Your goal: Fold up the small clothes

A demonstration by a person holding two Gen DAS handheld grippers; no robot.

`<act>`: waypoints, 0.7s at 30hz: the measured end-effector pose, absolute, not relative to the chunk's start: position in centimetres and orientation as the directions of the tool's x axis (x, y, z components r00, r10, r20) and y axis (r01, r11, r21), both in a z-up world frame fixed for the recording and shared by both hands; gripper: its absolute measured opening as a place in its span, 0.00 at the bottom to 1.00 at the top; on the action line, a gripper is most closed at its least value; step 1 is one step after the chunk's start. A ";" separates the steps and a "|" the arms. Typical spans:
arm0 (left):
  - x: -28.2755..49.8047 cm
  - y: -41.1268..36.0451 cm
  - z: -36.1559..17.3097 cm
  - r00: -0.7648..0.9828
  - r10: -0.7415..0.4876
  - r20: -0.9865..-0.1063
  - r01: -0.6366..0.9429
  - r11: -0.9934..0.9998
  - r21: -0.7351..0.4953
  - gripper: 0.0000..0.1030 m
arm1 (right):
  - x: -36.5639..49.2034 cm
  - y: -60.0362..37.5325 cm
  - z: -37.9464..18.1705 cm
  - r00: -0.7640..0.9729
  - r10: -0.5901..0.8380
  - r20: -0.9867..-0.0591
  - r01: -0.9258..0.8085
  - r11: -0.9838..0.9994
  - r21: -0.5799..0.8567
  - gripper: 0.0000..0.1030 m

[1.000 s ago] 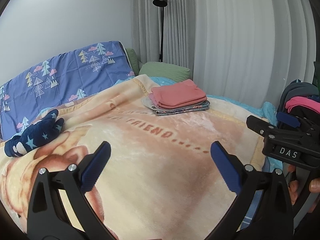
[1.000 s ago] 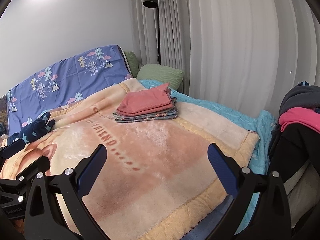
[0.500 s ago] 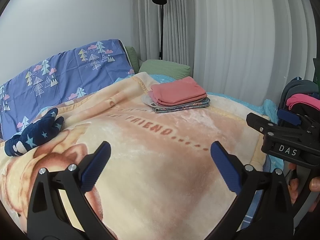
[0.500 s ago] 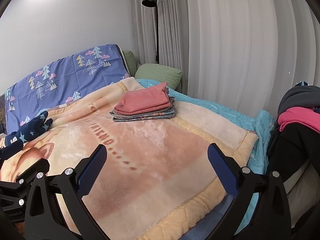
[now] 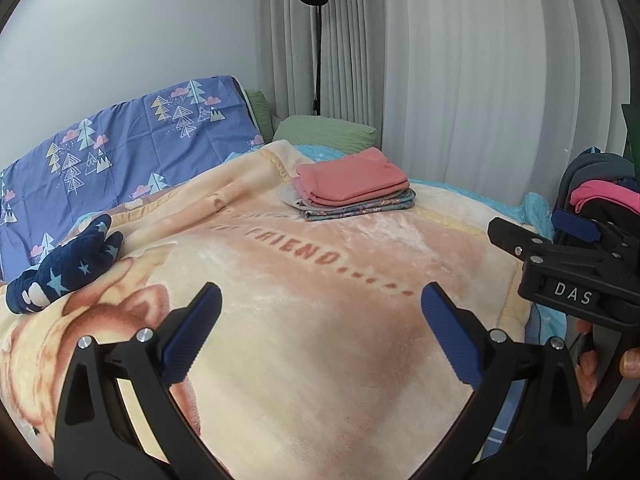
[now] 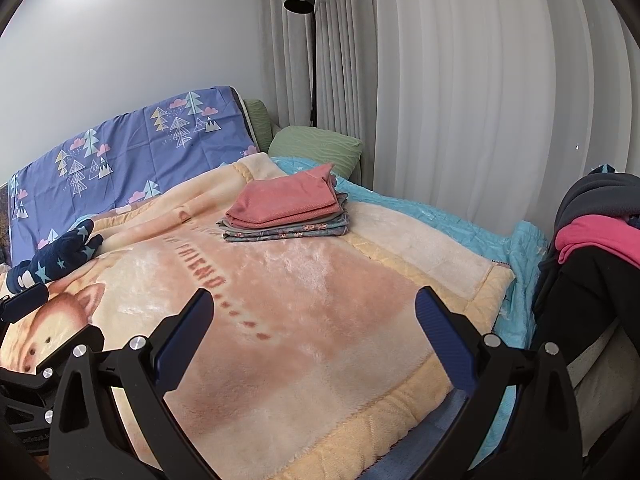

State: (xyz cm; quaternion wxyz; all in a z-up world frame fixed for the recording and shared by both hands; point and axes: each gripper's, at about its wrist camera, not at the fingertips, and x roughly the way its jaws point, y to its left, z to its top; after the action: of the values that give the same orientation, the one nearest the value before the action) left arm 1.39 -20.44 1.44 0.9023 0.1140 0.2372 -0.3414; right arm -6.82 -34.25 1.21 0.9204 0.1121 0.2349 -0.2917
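Both our left gripper (image 5: pixel 320 332) and right gripper (image 6: pixel 310 334) gape empty; we'd pinch the soft, light pink garment (image 6: pixel 600 236) by an edge.

both wrist cams low over bed foot, facing headboard, left cam sits left, shared: folded stack (image 5: pixel 352 184) (image 6: pixel 286 210) at 12 o'clock, blanket (image 5: pixel 320 320) (image 6: pixel 320 300)

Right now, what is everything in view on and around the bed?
folded clothes stack: one, pink on top, grey floral below, far side of blanket
blanket: one, peach, covers bed
navy star garment: one, unfolded, blanket's left edge
unfolded clothes pile: one, pink, grey, black, right of bed
purple tree-print sheet: one, bed head
green pillow: one
floor lamp: one, black
left gripper: fingers open, empty
right gripper: fingers open, empty
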 end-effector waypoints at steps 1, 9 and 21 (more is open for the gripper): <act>1.4 -20.5 1.4 0.655 -0.562 -0.506 0.670 0.741 0.044 0.98 | -6.8 -34.3 1.2 0.719 -0.484 -0.499 0.590 0.805 0.071 0.98; 1.2 -20.6 1.3 0.652 -0.563 -0.508 0.672 0.739 0.043 0.98 | -6.7 -34.1 1.3 0.720 -0.485 -0.497 0.589 0.805 0.068 0.98; 1.2 -20.7 1.2 0.648 -0.563 -0.513 0.674 0.738 0.041 0.98 | -7.0 -34.7 0.9 0.716 -0.491 -0.496 0.592 0.804 0.059 0.98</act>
State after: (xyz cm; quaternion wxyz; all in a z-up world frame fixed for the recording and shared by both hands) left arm 1.16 -20.72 1.16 0.9004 0.1147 0.2409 -0.3436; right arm -7.04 -34.71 0.91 0.9201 0.1072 0.2353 -0.2943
